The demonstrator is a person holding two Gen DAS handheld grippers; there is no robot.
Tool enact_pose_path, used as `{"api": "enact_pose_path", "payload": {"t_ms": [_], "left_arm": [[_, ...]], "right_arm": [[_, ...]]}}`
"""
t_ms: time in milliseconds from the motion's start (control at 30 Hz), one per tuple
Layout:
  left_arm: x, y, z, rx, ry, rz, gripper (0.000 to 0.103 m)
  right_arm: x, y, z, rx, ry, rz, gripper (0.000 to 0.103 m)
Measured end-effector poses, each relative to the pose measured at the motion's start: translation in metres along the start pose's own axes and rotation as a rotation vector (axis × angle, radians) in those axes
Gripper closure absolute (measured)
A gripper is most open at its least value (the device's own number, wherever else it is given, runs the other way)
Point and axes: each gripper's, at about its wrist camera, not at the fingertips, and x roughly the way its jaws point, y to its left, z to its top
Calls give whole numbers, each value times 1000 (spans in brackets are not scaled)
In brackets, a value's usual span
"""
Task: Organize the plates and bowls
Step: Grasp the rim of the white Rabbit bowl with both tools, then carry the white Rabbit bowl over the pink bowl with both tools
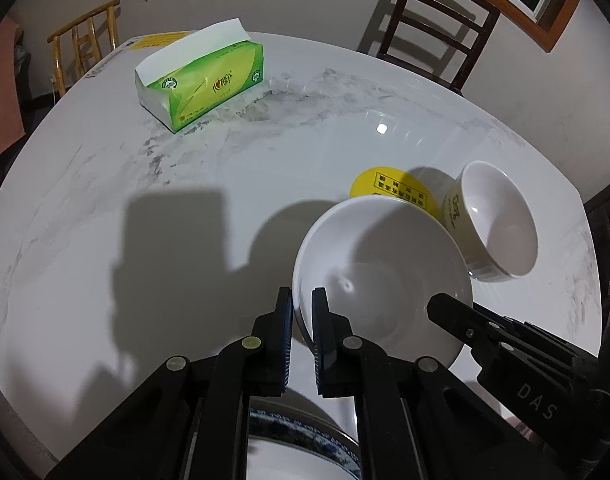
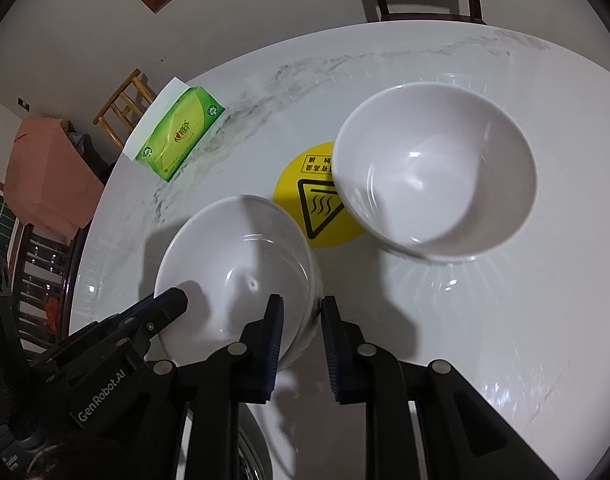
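The left gripper (image 1: 303, 312) pinches the near bowl's (image 1: 381, 272) rim while the right gripper (image 2: 303, 320) straddles the opposite rim, slightly open; uneven lifting could knock the second bowl (image 2: 435, 168) nearby on the surface (image 1: 225, 168).

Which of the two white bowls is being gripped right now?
The nearer white bowl, with both grippers on its rim: left gripper, right gripper. The far bowl by the yellow sticker is untouched.
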Motion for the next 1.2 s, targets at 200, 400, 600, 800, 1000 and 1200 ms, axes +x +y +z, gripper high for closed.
{"api": "enact_pose_path", "payload": {"t_ms": [200, 400, 600, 800, 1000, 1200], "left_arm": [[-8, -4, -7, 4, -7, 6, 96], [-20, -10, -12, 15, -20, 11, 96], [-33, -16, -17, 26, -36, 11, 96], [-47, -25, -22, 39, -49, 13, 96], [-57, -34, -28, 48, -60, 16, 96], [-69, -43, -37, 57, -69, 13, 96]], "right_arm": [[-8, 1, -6, -4, -2, 1, 83], [-20, 3, -11, -9, -14, 2, 83], [-34, 3, -17, -12, -28, 5, 83], [-50, 1, -23, -12, -44, 9, 83], [-64, -2, -29, -11, -63, 12, 83], [-80, -6, -36, -12, -80, 10, 83]]}}
